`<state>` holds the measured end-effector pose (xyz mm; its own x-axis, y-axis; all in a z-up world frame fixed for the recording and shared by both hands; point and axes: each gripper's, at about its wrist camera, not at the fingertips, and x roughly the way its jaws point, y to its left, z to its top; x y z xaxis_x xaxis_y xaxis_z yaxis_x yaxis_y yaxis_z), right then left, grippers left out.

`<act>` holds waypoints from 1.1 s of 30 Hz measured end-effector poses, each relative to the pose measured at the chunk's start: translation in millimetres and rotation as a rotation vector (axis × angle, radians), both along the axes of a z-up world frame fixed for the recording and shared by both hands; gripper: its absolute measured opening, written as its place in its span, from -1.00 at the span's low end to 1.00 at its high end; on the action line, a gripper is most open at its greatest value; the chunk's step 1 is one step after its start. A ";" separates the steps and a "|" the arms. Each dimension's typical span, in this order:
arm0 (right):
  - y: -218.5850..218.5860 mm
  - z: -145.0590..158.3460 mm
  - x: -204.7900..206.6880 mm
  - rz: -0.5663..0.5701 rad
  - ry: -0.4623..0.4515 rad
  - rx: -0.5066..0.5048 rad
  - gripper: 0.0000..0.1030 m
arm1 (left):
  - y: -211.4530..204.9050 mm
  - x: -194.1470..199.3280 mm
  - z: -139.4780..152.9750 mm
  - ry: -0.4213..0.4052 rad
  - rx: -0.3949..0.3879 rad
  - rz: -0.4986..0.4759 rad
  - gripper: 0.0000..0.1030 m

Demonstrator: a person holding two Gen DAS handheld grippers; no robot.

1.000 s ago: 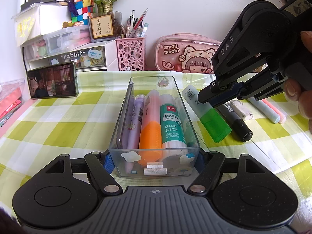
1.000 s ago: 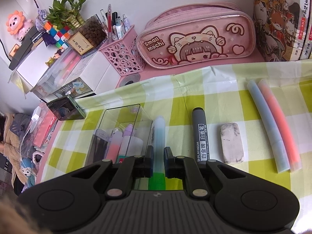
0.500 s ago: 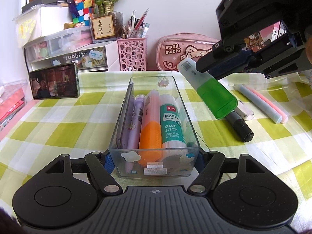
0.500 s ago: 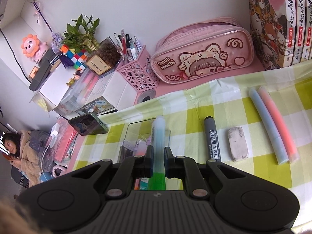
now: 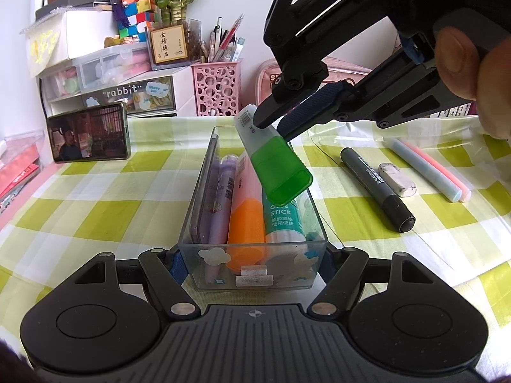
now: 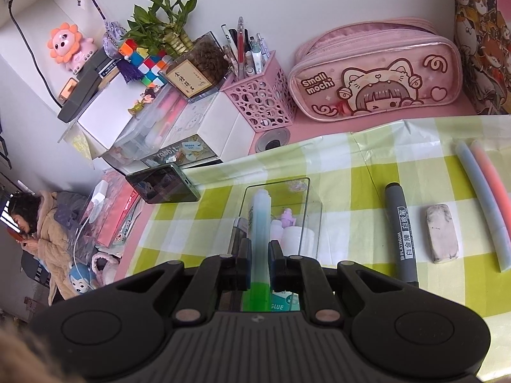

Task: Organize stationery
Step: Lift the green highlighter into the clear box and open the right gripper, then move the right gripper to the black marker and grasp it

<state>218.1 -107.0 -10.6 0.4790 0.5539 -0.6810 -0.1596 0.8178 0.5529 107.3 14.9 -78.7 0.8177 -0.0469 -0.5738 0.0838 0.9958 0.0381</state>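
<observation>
Over the clear box (image 5: 252, 249) my right gripper (image 5: 271, 124) pinches a green-capped glue stick (image 5: 274, 162), cap end low, the stick tilted above the box's right side and clear of its contents. My left gripper (image 5: 252, 266) clamps the box's near end, fingers pressed on both outer walls. Left view shows the contents plainly: purple pen (image 5: 220, 198), orange-capped tube (image 5: 246, 220), white "GLUE STICK" (image 5: 282, 220), all lying lengthwise. Right view looks down along the held stick (image 6: 260, 239); the pads (image 6: 244, 263) squeeze it just above the green cap, and the box (image 6: 303, 198) shows mostly as a glass outline beneath. Right view alone shows the pink pencil case (image 6: 377, 70) in full. Both views show the marker (image 5: 377, 188), eraser (image 5: 397, 180) and two pastel sticks (image 5: 428, 169) lying on the checked cloth (image 5: 95, 198), right of the box and apart from it.
</observation>
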 end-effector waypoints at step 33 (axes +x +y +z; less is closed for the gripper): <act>-53.7 1.7 5.3 -0.073 -0.066 -0.014 -0.28 | -0.1 0.6 -0.3 0.002 -0.005 0.000 0.41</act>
<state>223.4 -160.7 -8.9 0.5619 0.5067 -0.6539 -0.1349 0.8360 0.5319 107.9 14.7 -79.0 0.8166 -0.0503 -0.5750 0.0843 0.9959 0.0325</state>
